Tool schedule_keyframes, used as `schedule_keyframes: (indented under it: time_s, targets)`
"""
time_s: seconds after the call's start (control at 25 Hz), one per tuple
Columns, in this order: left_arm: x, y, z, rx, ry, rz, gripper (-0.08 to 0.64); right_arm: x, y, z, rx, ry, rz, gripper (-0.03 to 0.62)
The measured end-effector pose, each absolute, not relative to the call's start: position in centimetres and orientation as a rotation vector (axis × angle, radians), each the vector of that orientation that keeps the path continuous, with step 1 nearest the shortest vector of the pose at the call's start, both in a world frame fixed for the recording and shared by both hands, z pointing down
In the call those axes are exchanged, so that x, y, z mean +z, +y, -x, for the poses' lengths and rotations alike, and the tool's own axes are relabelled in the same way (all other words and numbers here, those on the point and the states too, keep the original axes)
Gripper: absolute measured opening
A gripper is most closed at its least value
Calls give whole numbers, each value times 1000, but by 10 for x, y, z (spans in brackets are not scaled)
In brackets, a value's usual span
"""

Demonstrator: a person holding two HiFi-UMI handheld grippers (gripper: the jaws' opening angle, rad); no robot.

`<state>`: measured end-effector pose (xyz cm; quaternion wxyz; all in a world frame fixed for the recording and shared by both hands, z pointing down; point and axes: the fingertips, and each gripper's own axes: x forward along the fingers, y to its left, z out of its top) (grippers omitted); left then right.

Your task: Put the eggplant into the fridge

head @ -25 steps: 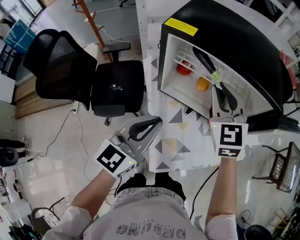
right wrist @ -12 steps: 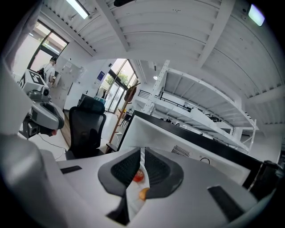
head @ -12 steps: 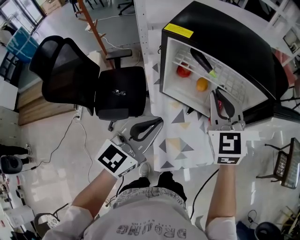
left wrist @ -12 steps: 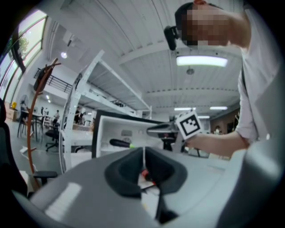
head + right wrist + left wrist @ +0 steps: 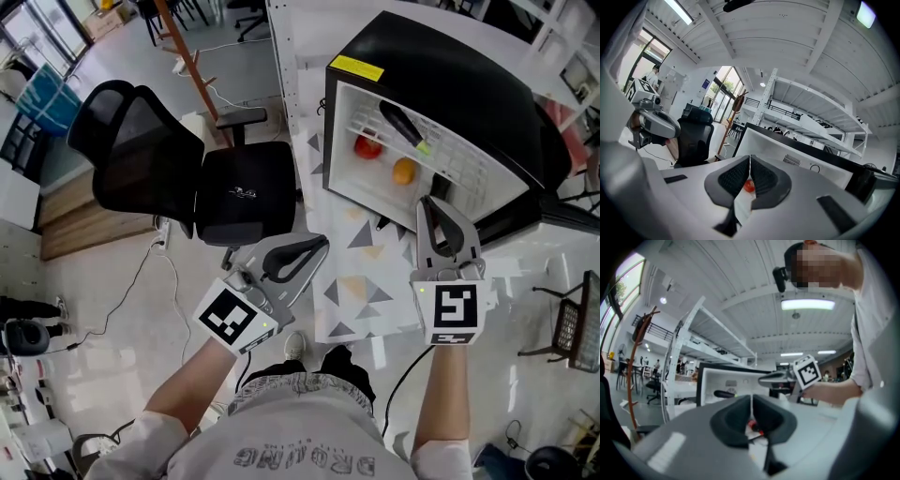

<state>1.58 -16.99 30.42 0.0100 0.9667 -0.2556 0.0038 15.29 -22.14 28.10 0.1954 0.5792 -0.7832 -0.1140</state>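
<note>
**Hand-held grippers empty, eggplant on the fridge shelf**

Left hand-held gripper [image 5: 319, 246] hangs at the near left edge of the surface [image 5: 361, 291], with its jaws together on nothing. Further right, the fridge [image 5: 469, 84] stands open on the surface. The eggplant [image 5: 403, 124] lies on its upper wire shelf, apart from a tomato [image 5: 367, 147] and an orange fruit [image 5: 404, 171] lower in the compartment. Just before the opening, the right hand-held gripper [image 5: 428, 206] points at the fridge. Its jaws are closing and all but together, with nothing between them.

The eggplant looks fairly light and firm with a little give. Its glossy skin is probably slippery and easy to bruise. The thick middle of the body seems the best place to hold it, rather than the green stem end.

Only the head view gives the shelf layout and all three items. The left gripper view shows the fridge from the front, with the eggplant lying level inside and the right hand-held gripper before the opening. The right gripper view shows the left hand-held gripper at its left edge, then an office chair [image 5: 696, 136], and only the tomato past its own jaws. The eggplant does not appear there.
</note>
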Motion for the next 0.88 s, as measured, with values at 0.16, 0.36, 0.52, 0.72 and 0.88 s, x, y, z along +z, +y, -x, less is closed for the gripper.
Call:
schedule_keyframes:
  time_s: [0.16,0.36,0.52,0.72,0.88]
  targets:
    - [301,-166,-13,16,-788,-3025,18,277,-208,-151,-296,-2232,-1648,5]
    - [302,-162,-10,14,-772,-3028,18,281,-190,-158,-262,-2240,-1675,4]
    - [305,-160,-10,21,-758,-3024,17,288,-178,-159,-244,-2236,-1681,3]
    - [307,-158,-13,30,-743,-3024,17,297,-167,-160,-198,-2252,-1683,3]
    - [308,-157,-14,35,-736,-3025,17,303,-160,-160,-166,-2266,-1692,3]
